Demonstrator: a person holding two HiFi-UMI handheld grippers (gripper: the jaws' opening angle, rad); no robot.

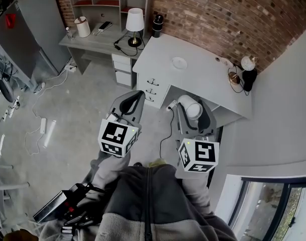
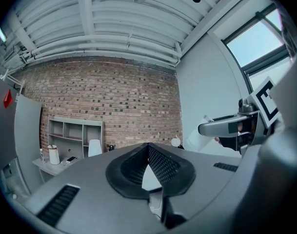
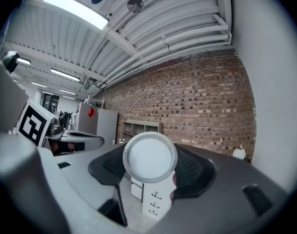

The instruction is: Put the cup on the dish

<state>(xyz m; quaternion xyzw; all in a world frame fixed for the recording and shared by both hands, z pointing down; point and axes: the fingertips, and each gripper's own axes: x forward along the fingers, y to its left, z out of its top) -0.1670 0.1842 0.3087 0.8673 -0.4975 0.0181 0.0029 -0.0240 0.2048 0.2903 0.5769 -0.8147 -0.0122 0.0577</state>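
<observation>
A small white dish [image 1: 179,63] lies on top of the white desk [image 1: 208,84] ahead of me. My right gripper [image 1: 194,111] is shut on a white cup [image 1: 189,105], which it holds level, short of the desk's near edge. In the right gripper view the cup [image 3: 149,156] shows its round end between the black pads [image 3: 197,172]. My left gripper [image 1: 137,95] hangs over the floor to the left of the desk, its jaw tips together with nothing in them. Those tips [image 2: 148,149] meet in the left gripper view.
The white desk has drawers [image 1: 151,89] on its front. A globe lamp [image 1: 248,63] and dark objects stand at its right end. A grey desk [image 1: 95,40] with a table lamp [image 1: 134,21] and shelves stands by the brick wall. Cables [image 1: 39,127] trail on the floor at left.
</observation>
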